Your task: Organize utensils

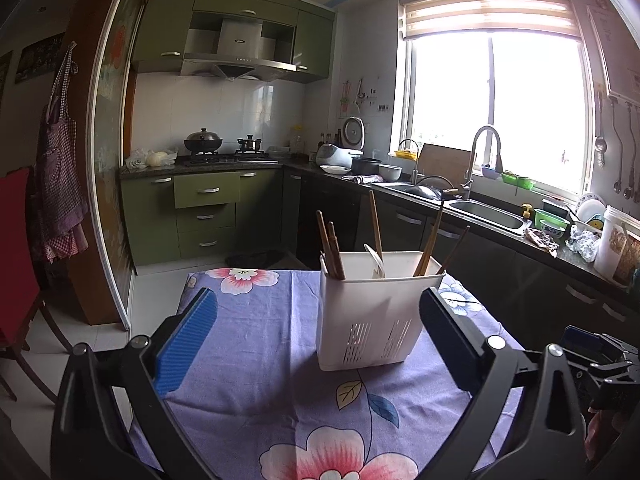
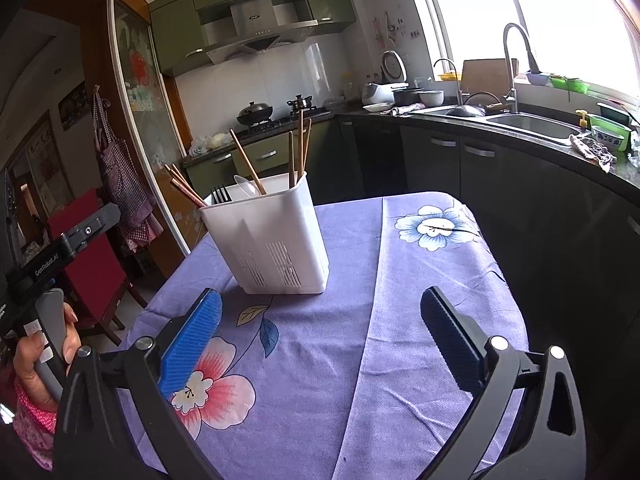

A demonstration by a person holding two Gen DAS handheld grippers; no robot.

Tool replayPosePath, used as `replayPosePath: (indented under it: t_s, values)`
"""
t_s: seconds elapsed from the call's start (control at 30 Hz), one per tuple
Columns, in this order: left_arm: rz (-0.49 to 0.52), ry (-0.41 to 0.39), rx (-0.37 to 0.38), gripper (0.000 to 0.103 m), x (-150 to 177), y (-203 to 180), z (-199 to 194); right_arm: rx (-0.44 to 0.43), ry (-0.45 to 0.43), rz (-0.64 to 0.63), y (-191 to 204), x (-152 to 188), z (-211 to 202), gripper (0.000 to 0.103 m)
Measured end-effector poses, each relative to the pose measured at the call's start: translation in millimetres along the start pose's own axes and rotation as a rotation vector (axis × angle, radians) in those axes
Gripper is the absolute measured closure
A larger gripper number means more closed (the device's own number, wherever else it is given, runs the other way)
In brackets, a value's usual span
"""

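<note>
A white utensil holder (image 1: 370,312) stands upright on the desk's floral purple cloth (image 1: 256,360), holding chopsticks (image 2: 298,152), a black fork (image 2: 221,195) and a white spoon (image 2: 246,188). Both the left gripper (image 1: 318,340) and the right gripper (image 2: 320,344) are spread wide and hold nothing, the holder just ahead of them. Only bare cloth lies between; a red chair (image 2: 94,256) stands beside the desk.

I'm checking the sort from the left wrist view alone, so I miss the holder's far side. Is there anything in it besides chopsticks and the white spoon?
Observer: Yes. The right wrist view shows a black fork standing in the white utensil holder, tines up.
Operator: Is the right gripper holding anything?
Observer: No. The right gripper is open over the purple floral cloth, with nothing between its pads.
Operator: Anything loose on the cloth right of the holder?
Observer: Nothing shows there.
</note>
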State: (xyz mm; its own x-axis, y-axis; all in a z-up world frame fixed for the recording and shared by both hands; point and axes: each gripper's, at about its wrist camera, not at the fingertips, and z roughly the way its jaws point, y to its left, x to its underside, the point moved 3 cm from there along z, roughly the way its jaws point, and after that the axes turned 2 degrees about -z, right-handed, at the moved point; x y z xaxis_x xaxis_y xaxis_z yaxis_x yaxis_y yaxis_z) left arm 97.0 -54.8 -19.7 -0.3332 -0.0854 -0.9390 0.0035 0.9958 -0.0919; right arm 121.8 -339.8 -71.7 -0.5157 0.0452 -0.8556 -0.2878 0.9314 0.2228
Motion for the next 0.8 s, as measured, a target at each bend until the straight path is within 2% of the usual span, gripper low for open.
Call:
replayPosePath:
  t_s: [0.13, 0.43, 0.57, 0.8]
  values:
    - [0.013, -0.002, -0.022, 0.007, 5.2, 4.7, -14.7, 0.043, -0.056, -0.005, -0.8, 4.3, -22.2, 0.005]
    - [0.025, 0.012, -0.030, 0.007, 9.9, 4.9, -42.7, 0.016, -0.106, -0.060, 21.6, 1.2, -60.5, 0.005]
    - [0.025, 0.011, -0.027, 0.007, 9.8, 2.5, -53.2, 0.031, -0.142, -0.092, 36.8, -0.5, -74.5, 0.005]
    - [0.031, -0.006, -0.040, 0.007, 7.6, 3.5, -66.1, 0.029, -0.165, -0.129, 56.7, 0.3, -83.4, 0.005]
